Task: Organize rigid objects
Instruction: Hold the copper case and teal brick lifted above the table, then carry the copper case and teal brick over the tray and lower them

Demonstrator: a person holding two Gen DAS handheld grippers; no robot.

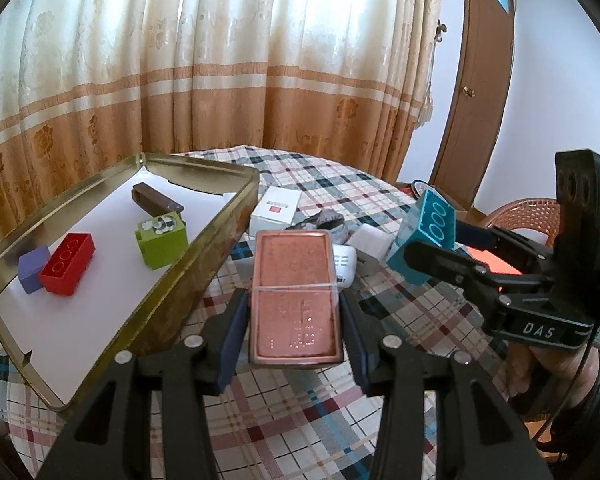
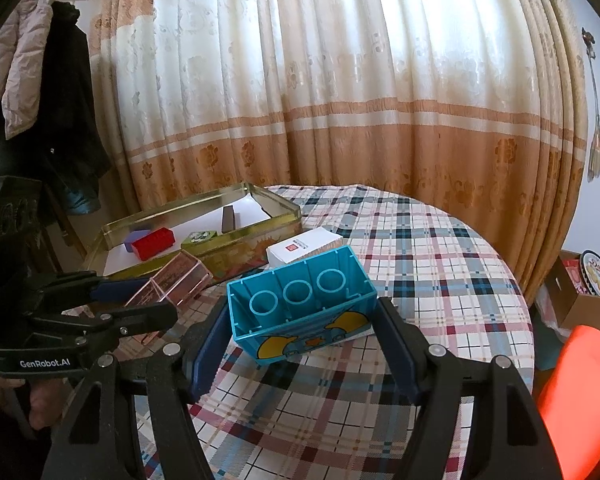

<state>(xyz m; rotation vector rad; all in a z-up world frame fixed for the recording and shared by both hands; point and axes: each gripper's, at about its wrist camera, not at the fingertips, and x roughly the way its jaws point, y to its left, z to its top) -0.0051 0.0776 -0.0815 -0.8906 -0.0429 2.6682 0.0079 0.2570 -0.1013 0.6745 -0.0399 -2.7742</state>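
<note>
Left wrist view has a pink transparent case (image 1: pixel 295 296) clamped between the two fingers of the left gripper (image 1: pixel 294 316), held above the plaid tablecloth (image 1: pixel 300 412) just right of the gold tin tray (image 1: pixel 204 276). Inside the tray, on its white liner, lie a purple block (image 1: pixel 32 268) touching a red brick (image 1: pixel 68 263) at the near left, a green box (image 1: pixel 162 242) in the middle, and a brown bar (image 1: pixel 156 200) farther back. Beyond the case sit a white box (image 1: pixel 274 211) with a small red mark and a heap of small white items that are hard to tell apart. To the right, the right gripper (image 1: pixel 436 240) is closed on a teal brick (image 1: pixel 422 236), tilted with its hollow underside showing. Right wrist view shows that same teal brick (image 2: pixel 300 308) pinched at its two ends by the blue pads (image 2: pixel 206 352), open side up with three rings inside and a yellow drawing on its near wall, raised over the table; the tray (image 2: pixel 236 248) and white box (image 2: pixel 304 250) lie farther back. Striped curtains (image 2: pixel 340 100) hang behind everything.
</note>
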